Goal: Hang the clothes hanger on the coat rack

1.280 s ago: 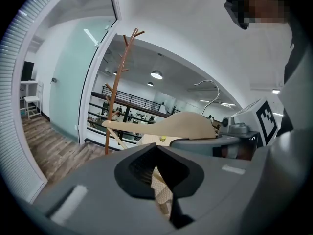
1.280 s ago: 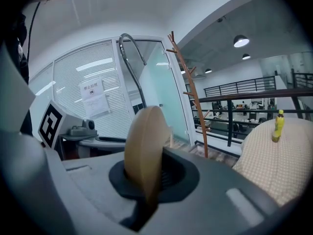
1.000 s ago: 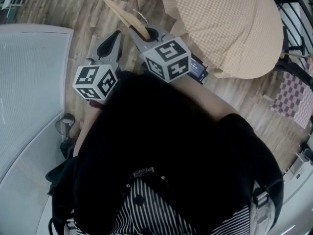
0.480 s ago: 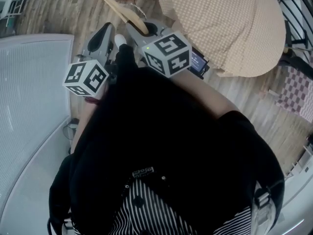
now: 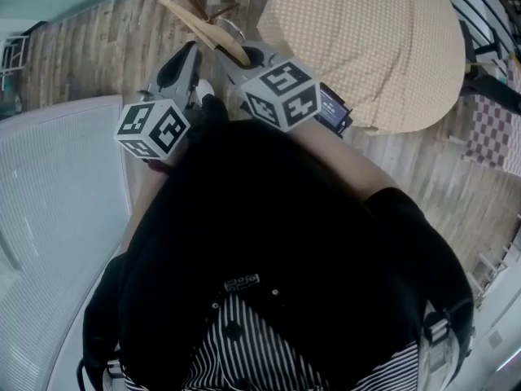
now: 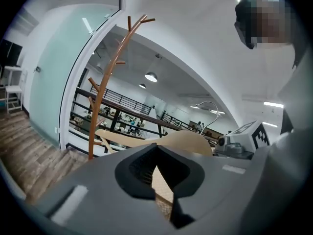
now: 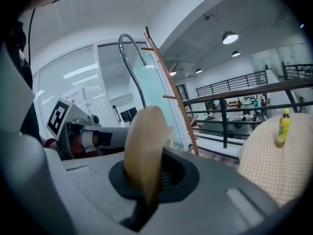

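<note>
Your right gripper (image 5: 247, 55) is clamped shut on the wooden clothes hanger (image 7: 142, 146). The jaws pinch one arm of it close to the metal hook (image 7: 128, 53), and that arm's rounded end faces back toward the gripper's camera. From the jaws the hanger's long axis runs roughly level, out ahead and toward your left. In the head view it slants up and left across the picture. In the left gripper view its free arm stretches sideways in front of the other jaws. The hook stands up above the wood and curls over at the top.

Your left gripper (image 5: 189, 55) sits just beside the right one, its jaw tips brought together with nothing between them. It is clear of the hanger.

Beyond both tools stands the brown coat rack (image 6: 108, 77), a slim trunk with short branch pegs angling upward. The hanger is held in the air short of it and rests on no peg.

To your right is the round table (image 5: 366, 47) under a tan checked cloth, with a small yellow bottle (image 7: 281, 126) on it. Below is the wood-plank floor (image 5: 89, 47).
</note>
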Action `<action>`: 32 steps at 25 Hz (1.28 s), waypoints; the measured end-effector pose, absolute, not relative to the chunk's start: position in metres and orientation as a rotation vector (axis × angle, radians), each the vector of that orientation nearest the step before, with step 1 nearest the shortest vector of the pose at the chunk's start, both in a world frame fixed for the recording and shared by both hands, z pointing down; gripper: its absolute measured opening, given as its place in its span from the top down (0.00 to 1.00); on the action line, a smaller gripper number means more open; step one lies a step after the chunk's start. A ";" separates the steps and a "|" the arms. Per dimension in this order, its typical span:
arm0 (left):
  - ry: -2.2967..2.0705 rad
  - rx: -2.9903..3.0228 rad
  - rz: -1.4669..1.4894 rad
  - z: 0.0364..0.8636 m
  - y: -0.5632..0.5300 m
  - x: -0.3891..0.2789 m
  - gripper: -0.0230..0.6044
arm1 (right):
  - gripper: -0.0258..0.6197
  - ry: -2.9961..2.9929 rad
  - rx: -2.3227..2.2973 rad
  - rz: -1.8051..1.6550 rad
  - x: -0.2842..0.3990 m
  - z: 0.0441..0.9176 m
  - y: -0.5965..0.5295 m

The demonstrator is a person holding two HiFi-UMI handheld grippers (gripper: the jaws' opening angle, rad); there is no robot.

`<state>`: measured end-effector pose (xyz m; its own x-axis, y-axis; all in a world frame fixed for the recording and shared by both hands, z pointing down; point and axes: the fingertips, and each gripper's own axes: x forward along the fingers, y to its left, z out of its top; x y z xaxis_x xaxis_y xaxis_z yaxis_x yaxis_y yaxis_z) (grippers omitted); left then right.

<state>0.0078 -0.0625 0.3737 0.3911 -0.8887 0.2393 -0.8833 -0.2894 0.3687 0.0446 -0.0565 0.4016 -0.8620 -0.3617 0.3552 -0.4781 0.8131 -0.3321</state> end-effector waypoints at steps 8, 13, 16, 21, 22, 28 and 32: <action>-1.490 2.233 0.027 0.362 -0.118 -0.080 0.96 | 0.96 -2.660 0.559 0.599 -0.049 0.402 -0.094; -1.449 2.265 -0.045 0.353 -0.156 -0.136 0.96 | 0.96 -2.636 0.588 0.602 -0.108 0.399 -0.131; -1.415 2.289 -0.041 0.353 -0.175 -0.160 0.96 | 0.96 -2.615 0.608 0.611 -0.134 0.401 -0.151; -1.354 2.294 -0.029 0.364 -0.200 -0.202 0.96 | 0.96 -2.571 0.618 0.626 -0.176 0.413 -0.173; -1.340 2.302 -0.029 0.365 -0.205 -0.208 0.96 | 0.96 -2.568 0.628 0.626 -0.184 0.414 -0.178; -1.266 2.338 -0.024 0.371 -0.227 -0.243 0.96 | 0.96 -2.558 0.691 0.632 -0.226 0.416 -0.203; -1.233 2.315 -0.017 0.392 -0.238 -0.257 0.96 | 0.96 -2.533 0.712 0.629 -0.241 0.432 -0.215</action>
<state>-0.2567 -0.2381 0.3922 0.5871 -0.7784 0.2221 -0.7719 -0.4556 0.4435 -0.2407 -0.2149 0.4322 -0.7742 -0.3716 0.5123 -0.5681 0.7649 -0.3038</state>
